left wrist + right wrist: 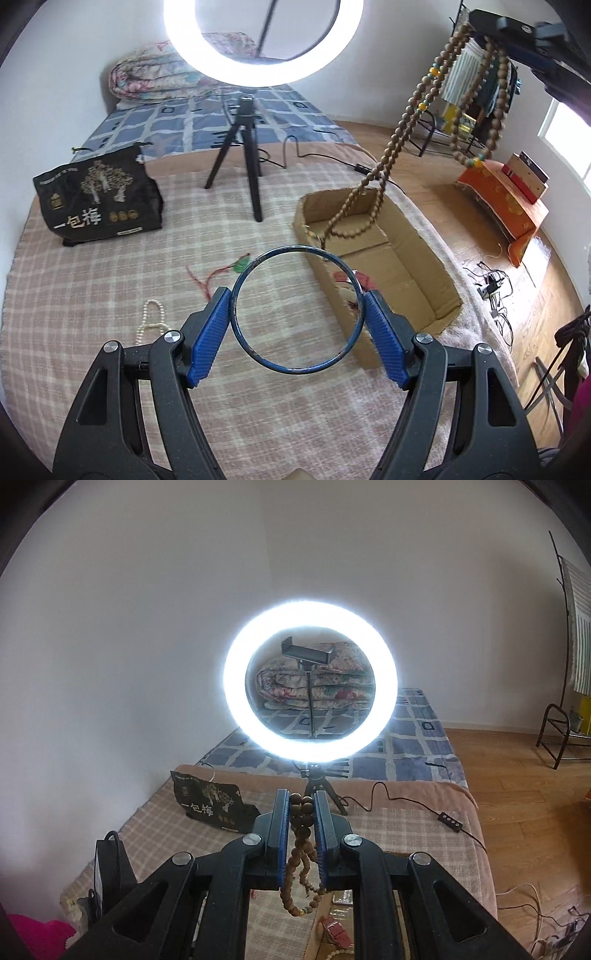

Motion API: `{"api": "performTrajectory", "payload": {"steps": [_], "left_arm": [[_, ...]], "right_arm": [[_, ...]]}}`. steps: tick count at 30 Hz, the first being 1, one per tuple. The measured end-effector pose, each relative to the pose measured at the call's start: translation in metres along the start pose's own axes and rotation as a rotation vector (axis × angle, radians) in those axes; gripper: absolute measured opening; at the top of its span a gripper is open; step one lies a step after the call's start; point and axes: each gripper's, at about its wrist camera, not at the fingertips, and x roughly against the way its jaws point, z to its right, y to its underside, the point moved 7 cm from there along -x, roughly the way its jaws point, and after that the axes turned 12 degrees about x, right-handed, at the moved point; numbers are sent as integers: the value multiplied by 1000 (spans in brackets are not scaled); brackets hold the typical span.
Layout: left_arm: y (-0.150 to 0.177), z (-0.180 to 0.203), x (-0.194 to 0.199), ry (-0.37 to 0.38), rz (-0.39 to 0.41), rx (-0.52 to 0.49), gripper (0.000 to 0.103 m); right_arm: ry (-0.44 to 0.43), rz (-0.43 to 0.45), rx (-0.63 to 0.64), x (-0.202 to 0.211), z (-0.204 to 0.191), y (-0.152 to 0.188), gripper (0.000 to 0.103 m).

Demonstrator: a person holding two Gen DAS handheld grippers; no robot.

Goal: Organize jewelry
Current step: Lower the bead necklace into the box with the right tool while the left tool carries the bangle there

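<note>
A pink plaid blanket point(110, 295) covers the work surface, with a lit ring light point(310, 681) on a small black tripod point(240, 155) at its far side and a bed with a folded floral quilt point(147, 77) behind. A black printed bag point(98, 199) stands at the blanket's left. An open cardboard box point(399, 258) lies on the right of the blanket. The left gripper point(297, 312) clamps a dark blue bangle point(266, 363) between its blue ridged pads, the ring held above the blanket just beside the box. The right gripper point(302, 808) is closed on a long strand of brown wooden prayer beads point(402, 122), raised high; the strand hangs down and its lower end trails into the box. A white pearl strand point(149, 325) and a red cord with a green pendant point(221, 273) lie on the blanket left of the bangle.
</note>
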Motion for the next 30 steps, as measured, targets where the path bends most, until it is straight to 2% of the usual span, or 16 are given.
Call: {"api": "performTrajectory", "payload": {"steps": [12,30], "left_arm": [[15,55,-34,43,-50,-60,74],[40,96,-91,27,-108,-122,74]], "right_arm": [[90,-43,-58,-8,58,23,11],[98,-208,-127,-74,104,96,11]]}}
